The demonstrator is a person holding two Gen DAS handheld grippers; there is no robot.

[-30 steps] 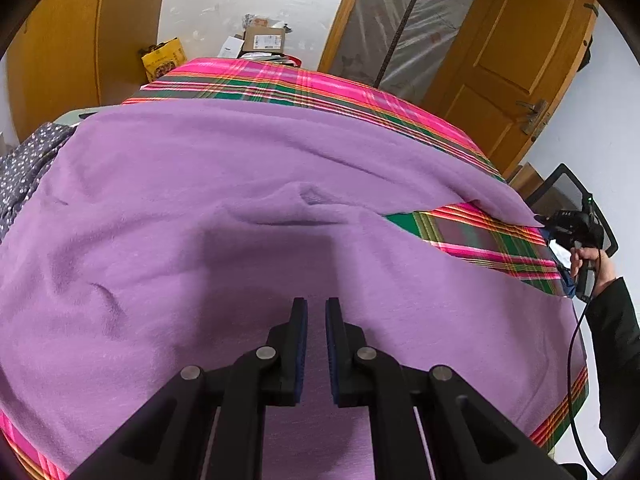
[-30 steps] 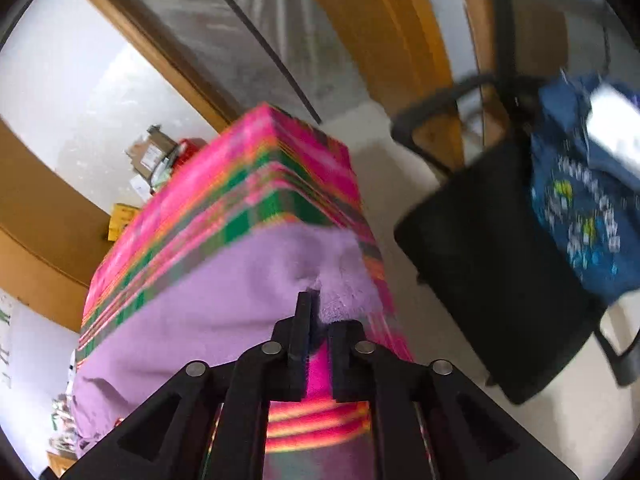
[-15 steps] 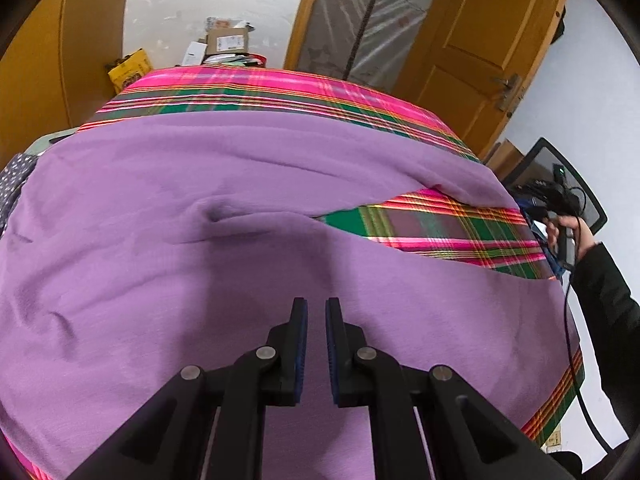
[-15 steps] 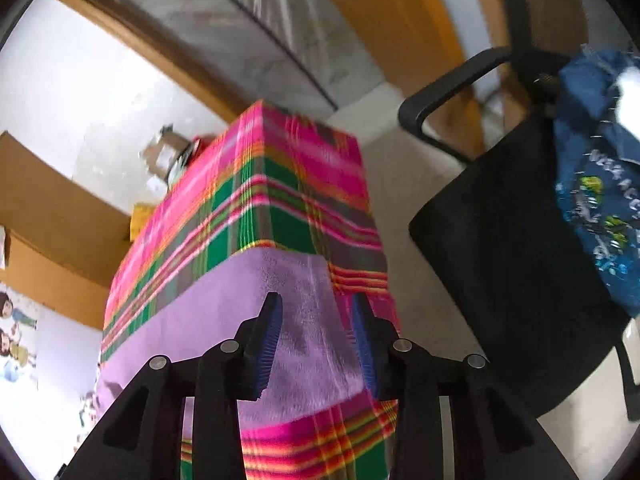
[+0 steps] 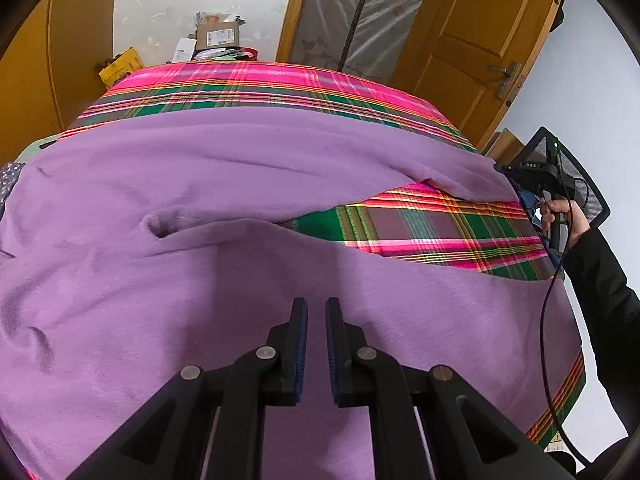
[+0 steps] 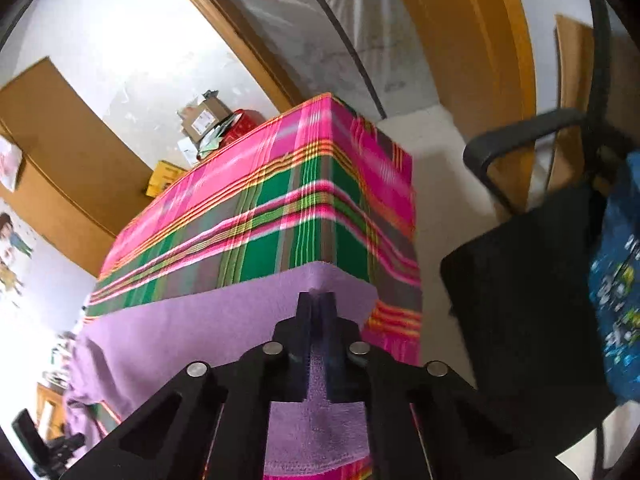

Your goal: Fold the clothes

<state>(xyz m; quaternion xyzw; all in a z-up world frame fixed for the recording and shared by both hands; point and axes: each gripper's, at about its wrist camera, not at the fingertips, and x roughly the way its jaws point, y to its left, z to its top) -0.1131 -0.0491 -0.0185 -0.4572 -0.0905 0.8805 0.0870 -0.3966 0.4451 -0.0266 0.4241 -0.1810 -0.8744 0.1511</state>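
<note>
Purple garment [image 6: 208, 332] apparently pinched in right gripper [image 6: 317, 300] over plaid cloth [image 6: 280, 208].

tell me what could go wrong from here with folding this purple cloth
1. The right gripper has just been closing and pinches only the cloth's thin edge at the table corner; a pull could slip it free.
2. It might also catch the plaid tablecloth beneath.
3. The left gripper looks nearly shut above the cloth, holding nothing, so one-sided lifting could bunch the existing wrinkle.

left tongs [image 5: 316, 312]: nearly closed, empty | right tongs [image 6: 317, 300]: just snapped closed
</note>
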